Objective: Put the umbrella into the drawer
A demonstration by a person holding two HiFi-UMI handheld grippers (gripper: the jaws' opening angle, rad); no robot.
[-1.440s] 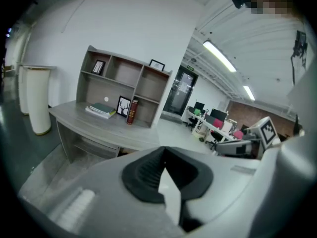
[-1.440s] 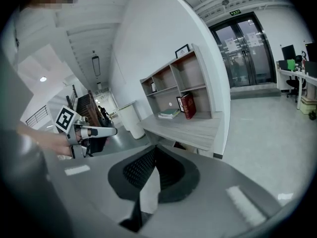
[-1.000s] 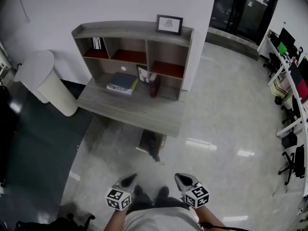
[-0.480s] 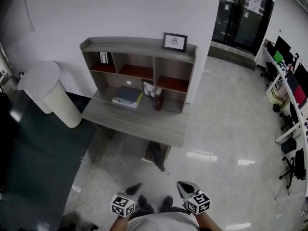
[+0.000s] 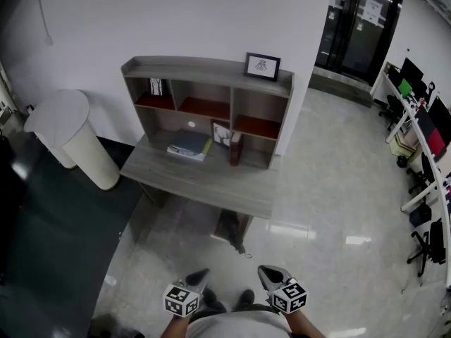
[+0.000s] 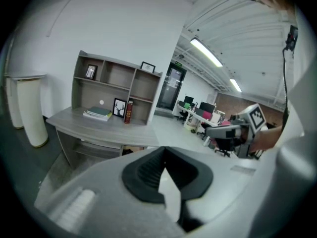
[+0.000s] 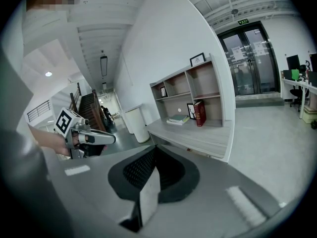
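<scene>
Lower in view now, left gripper and right gripper stay clenched, empty; probable umbrella under desk's front edge looks light, floppy: grab its stiff handle.

You hold both grippers low in front of your body, side by side and apart from each other. Each points forward and somewhat downward. Your left gripper has its jaws pressed together with nothing between them. Your right gripper looks the same, with its jaws together and empty, though its pads are seen at a steep angle, so a hairline gap could escape notice. Your left hand grasps the left gripper from behind, and your right hand grasps the right one likewise. Both wrists are roughly level with each other.
</scene>
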